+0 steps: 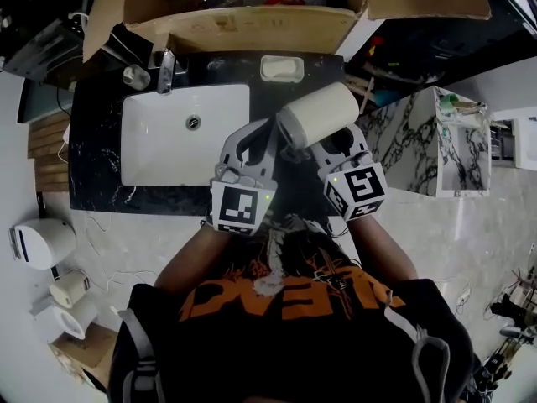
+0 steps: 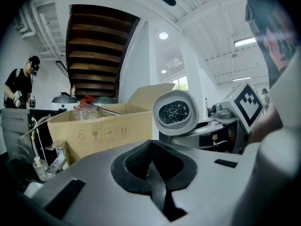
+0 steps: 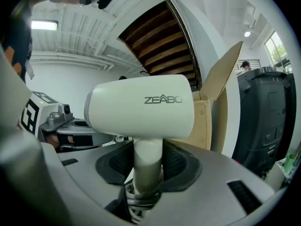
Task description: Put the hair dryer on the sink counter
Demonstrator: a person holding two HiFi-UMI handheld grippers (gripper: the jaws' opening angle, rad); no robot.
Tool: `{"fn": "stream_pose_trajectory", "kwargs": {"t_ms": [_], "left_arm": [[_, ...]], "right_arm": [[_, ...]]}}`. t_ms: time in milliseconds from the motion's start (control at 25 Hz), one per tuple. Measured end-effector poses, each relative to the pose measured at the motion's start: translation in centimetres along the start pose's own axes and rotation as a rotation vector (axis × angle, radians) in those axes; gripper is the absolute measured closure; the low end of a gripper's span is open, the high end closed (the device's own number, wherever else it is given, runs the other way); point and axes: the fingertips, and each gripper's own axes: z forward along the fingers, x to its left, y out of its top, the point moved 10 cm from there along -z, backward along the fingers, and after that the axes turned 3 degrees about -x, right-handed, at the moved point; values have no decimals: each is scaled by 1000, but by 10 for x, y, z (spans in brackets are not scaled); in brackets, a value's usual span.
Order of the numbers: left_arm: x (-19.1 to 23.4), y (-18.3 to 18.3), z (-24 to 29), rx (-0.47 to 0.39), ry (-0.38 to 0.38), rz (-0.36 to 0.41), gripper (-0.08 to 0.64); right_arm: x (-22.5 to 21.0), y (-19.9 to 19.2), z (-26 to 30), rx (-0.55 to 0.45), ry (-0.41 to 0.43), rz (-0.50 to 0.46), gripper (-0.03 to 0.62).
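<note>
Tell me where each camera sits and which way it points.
Head view: on the person's head, looking steeply down at the sink counter; both arms show.
Left gripper view: on the left hand-held gripper, looking along its shut, empty jaws toward a cardboard box.
Right gripper view: on the right hand-held gripper, looking along jaws clamped on the hair dryer.
Shared: the hair dryer.

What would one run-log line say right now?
right claw: shut on hair dryer handle | left claw: shut, empty | hair dryer: held over counter, right of sink
</note>
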Motion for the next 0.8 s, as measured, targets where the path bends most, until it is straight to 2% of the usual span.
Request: {"fn": "stream_pose_trajectory", "kwargs": {"t_ms": [120,280,400,600,800], "left_arm": [[0,-19,4,51,-15,-37,538],[1,-44,17,188,-83,-131,538],[5,-59,24,260,-89,-184,538],[9,-75,25,321,-83,-211,537],[6,-81,25,328,-82,-215,537]], "right_arm": [[-4,-17,6,51,-2,30,430],[-11,-38,14,123,-4,90,430],[-17,-53,22,197,-12,123,430],[-28,-79,34,326,-27,174,430],[-44,-96,46,390,-59,241,430]]}}
